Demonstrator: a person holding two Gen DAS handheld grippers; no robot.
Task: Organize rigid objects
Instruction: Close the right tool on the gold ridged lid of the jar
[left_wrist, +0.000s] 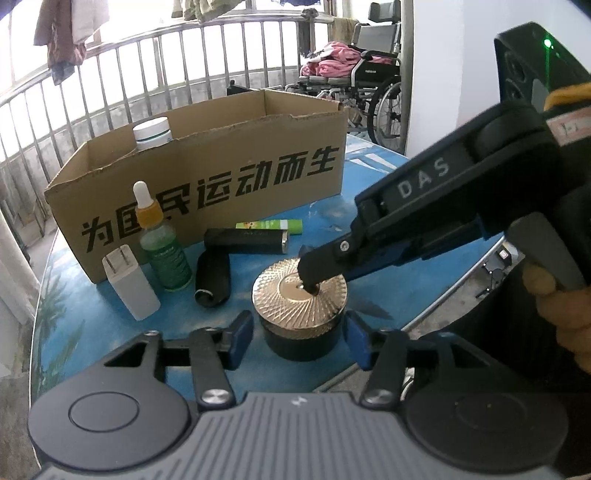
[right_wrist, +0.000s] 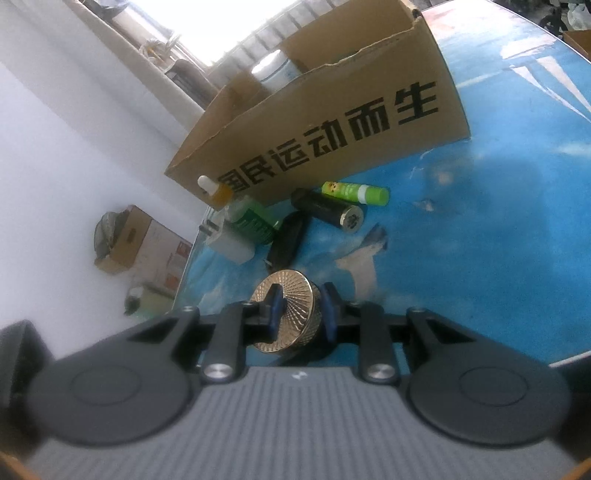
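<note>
A round black jar with a ribbed gold lid (left_wrist: 300, 295) stands on the blue table (left_wrist: 110, 332). My left gripper (left_wrist: 299, 334) is open, its blue pads on either side of the jar's black base. My right gripper (left_wrist: 314, 273) comes in from the right, and its tips rest on the gold lid. In the right wrist view the right gripper (right_wrist: 300, 314) is closed on the gold lid (right_wrist: 286, 314), one pad over its face and one at its rim. Behind stand a white charger (left_wrist: 129, 282), a green dropper bottle (left_wrist: 162, 247), two black tubes (left_wrist: 247, 240) and a green stick (left_wrist: 269, 226).
An open cardboard box (left_wrist: 207, 177) with black lettering stands behind the objects, a white-capped bottle (left_wrist: 152, 133) inside it. A metal railing and a wheelchair (left_wrist: 369, 85) lie beyond the table. The table's edge runs close by on the right.
</note>
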